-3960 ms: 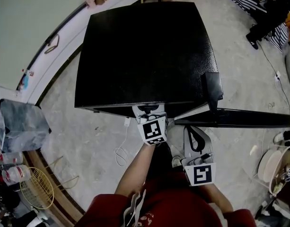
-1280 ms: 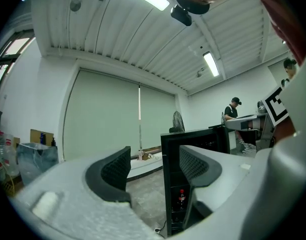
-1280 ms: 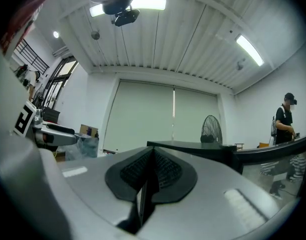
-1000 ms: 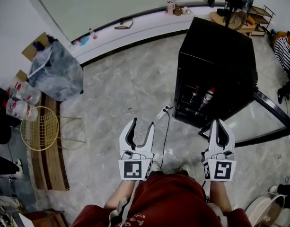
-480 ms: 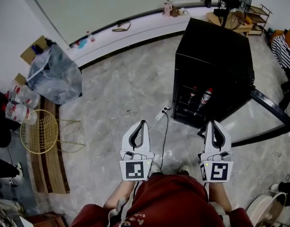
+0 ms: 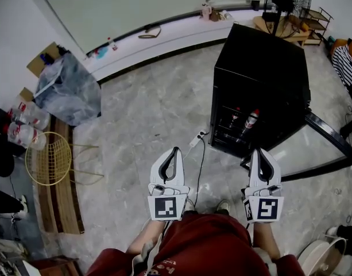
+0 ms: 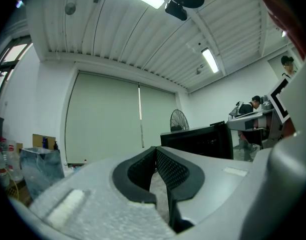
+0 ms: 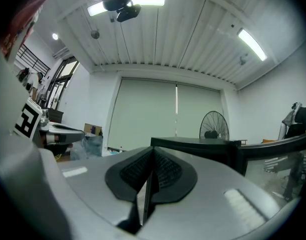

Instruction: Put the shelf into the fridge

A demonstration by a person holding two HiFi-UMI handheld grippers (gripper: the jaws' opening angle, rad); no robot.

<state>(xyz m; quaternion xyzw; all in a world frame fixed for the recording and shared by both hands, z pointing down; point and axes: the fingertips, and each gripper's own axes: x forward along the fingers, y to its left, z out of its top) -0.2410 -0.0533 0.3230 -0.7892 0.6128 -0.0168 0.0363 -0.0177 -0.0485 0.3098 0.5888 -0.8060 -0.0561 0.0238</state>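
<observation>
While hovering side by side above the mottled grey stone floor, holding the left gripper and right gripper each pinched fully together, ribbed black pads meeting on nothing. Facing the boxy, glossy black fridge just ahead of the right gripper, glass door standing wide open to the right, red-capped bottles lying on a shelf in the dark interior. Leaving broad bare floor to the left, a white power strip lying near the fridge's front corner.

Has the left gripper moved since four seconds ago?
Yes: the left gripper has backed away from the fridge, off its front edge; tongs shut.
</observation>
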